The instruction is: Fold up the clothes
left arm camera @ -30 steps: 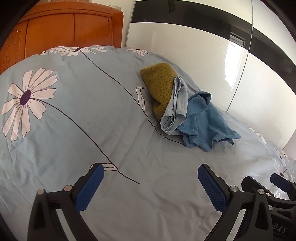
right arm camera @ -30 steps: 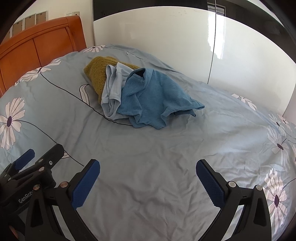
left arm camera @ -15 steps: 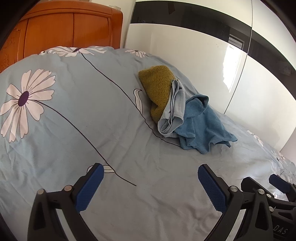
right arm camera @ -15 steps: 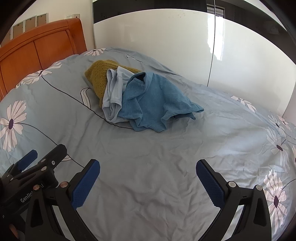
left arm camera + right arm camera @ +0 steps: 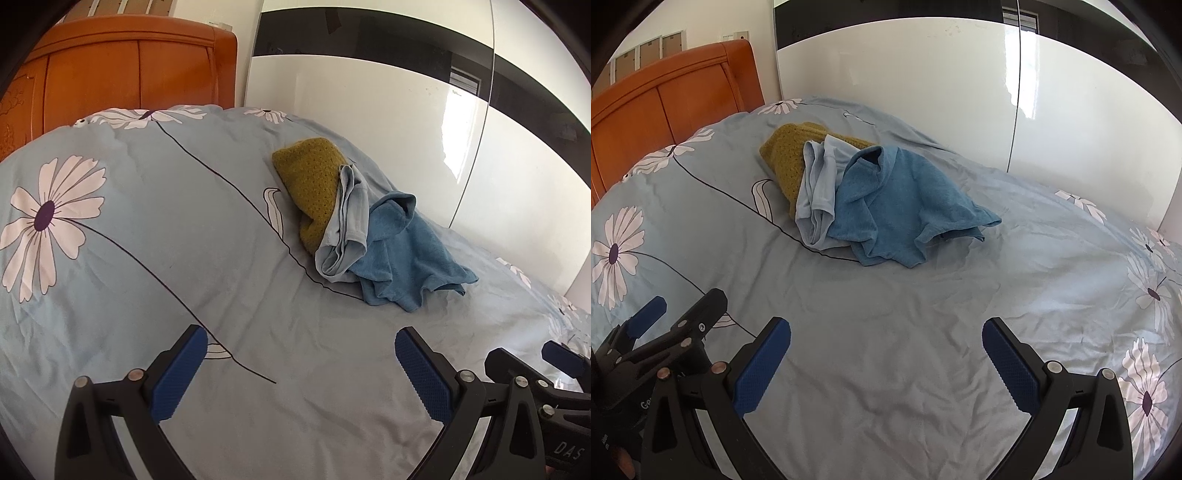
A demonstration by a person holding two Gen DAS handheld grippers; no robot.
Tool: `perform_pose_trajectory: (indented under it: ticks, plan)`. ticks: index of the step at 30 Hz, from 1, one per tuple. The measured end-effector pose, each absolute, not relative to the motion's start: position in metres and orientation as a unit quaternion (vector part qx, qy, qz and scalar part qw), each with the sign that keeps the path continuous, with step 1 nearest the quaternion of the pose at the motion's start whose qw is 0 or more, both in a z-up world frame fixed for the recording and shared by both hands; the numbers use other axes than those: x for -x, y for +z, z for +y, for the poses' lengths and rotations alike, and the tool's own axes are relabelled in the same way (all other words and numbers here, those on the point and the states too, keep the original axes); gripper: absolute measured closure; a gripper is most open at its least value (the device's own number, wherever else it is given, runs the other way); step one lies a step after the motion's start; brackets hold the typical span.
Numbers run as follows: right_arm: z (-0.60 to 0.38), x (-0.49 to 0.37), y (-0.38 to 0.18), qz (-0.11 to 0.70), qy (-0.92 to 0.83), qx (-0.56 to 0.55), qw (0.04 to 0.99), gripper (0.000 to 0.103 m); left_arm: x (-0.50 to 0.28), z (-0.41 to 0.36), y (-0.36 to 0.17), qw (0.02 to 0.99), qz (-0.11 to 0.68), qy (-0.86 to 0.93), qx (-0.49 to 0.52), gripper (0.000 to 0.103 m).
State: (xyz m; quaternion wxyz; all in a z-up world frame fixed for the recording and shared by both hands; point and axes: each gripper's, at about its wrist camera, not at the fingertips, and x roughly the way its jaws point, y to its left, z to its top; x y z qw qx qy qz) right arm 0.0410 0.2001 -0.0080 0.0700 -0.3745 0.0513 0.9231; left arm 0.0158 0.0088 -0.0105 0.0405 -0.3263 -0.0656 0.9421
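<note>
A pile of crumpled clothes lies on the bed: a blue T-shirt (image 5: 404, 254) (image 5: 905, 206) in front, a pale blue garment (image 5: 349, 221) (image 5: 818, 188) beside it, and a mustard knitted piece (image 5: 312, 181) (image 5: 785, 155) behind. My left gripper (image 5: 301, 365) is open and empty, hovering above the bedcover short of the pile. My right gripper (image 5: 886, 362) is open and empty, also short of the pile. The right gripper shows at the lower right of the left wrist view (image 5: 535, 365); the left gripper shows at the lower left of the right wrist view (image 5: 679, 314).
The bed has a light blue cover with white daisies (image 5: 48, 221) (image 5: 1148, 295). An orange wooden headboard (image 5: 129, 70) (image 5: 665, 99) stands at the back left. A glossy white wardrobe (image 5: 388, 110) (image 5: 923, 92) runs along the far side of the bed.
Both grippers have drawn back and tilted slightly, so the pile sits a little farther off and lower in view. Both stay open. The clothes have not moved.
</note>
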Motion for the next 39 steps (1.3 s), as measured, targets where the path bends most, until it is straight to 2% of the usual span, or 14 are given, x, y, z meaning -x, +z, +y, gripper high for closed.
perform_pose_trajectory:
  ticks: [6,12,16,31,37,39]
  plan:
    - [0.201,-0.036,-0.01,0.05,0.923,0.375,0.066,0.0,-0.009,0.008,-0.015,0.045,-0.08,0.935,0.343,0.0]
    - [0.201,-0.028,-0.014,0.052,0.923,0.376,0.063,0.0,-0.005,0.012,-0.017,0.032,-0.055,0.937,0.342,0.0]
    - [0.202,-0.022,-0.02,0.052,0.921,0.38,0.068,0.0,0.001,0.007,-0.024,0.036,-0.075,0.934,0.347,0.0]
    - [0.209,0.017,-0.055,0.001,0.91,0.408,0.075,0.0,0.024,-0.005,-0.069,0.002,-0.077,0.922,0.378,0.0]
    - [0.253,0.066,-0.069,0.097,0.894,0.425,0.103,0.002,0.026,-0.022,-0.076,0.004,-0.093,0.919,0.384,0.0]
    - [0.267,0.082,-0.073,0.129,0.887,0.43,0.112,0.01,0.028,-0.026,-0.078,0.006,-0.101,0.916,0.388,0.0]
